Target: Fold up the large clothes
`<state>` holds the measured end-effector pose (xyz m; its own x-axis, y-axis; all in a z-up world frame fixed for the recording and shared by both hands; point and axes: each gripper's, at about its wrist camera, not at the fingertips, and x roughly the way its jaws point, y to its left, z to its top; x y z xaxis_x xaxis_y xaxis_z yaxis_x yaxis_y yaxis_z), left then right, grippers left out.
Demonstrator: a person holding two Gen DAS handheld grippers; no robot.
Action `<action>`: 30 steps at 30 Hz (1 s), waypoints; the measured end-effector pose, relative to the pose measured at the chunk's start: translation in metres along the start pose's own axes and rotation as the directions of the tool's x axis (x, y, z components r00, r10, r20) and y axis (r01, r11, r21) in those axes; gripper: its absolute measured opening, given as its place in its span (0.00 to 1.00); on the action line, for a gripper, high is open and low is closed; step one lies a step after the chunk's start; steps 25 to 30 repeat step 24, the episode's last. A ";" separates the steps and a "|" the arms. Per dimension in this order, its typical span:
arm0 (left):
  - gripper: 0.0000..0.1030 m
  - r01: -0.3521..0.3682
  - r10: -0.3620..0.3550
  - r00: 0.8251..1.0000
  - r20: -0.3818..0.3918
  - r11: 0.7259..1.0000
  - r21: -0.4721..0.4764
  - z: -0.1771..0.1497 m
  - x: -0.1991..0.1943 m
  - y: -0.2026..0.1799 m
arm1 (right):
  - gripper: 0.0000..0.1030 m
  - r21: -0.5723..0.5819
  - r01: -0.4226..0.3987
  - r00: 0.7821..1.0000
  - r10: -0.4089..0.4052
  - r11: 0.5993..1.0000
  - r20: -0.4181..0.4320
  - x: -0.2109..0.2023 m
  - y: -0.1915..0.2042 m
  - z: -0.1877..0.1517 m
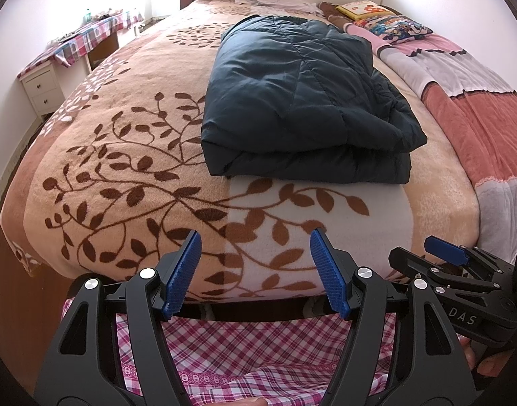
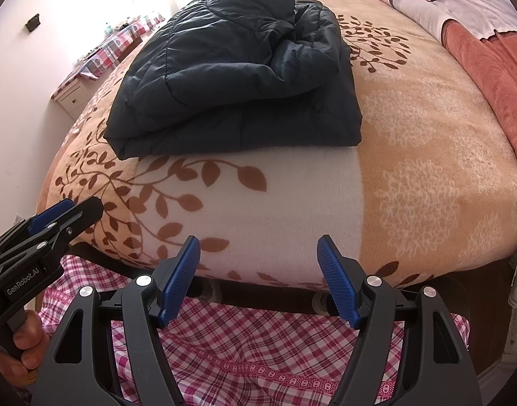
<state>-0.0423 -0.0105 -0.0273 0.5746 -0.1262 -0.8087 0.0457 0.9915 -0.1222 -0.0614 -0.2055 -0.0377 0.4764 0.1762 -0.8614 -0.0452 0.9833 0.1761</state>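
A dark navy padded jacket lies folded into a thick rectangle on the leaf-patterned blanket of the bed; it also shows in the right wrist view. My left gripper is open and empty, held back over the bed's foot edge, well short of the jacket. My right gripper is open and empty, likewise at the foot edge. The right gripper also shows at the right of the left wrist view, and the left gripper at the left of the right wrist view.
A pink and grey quilt lies along the bed's right side, with pillows at the head. A white nightstand and a checked-cloth table stand left of the bed. Pink plaid fabric hangs below the bed edge.
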 end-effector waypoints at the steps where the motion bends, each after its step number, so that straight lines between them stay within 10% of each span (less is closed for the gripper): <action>1: 0.65 -0.001 0.001 1.000 -0.001 1.000 0.000 -0.001 0.000 0.000 | 0.69 -0.001 0.000 1.000 0.000 1.000 -0.001 0.001 0.000 0.001; 30: 0.65 -0.006 0.006 1.000 -0.024 1.000 0.001 -0.004 0.004 0.003 | 0.69 -0.005 -0.001 1.000 0.001 1.000 -0.008 0.002 -0.001 0.000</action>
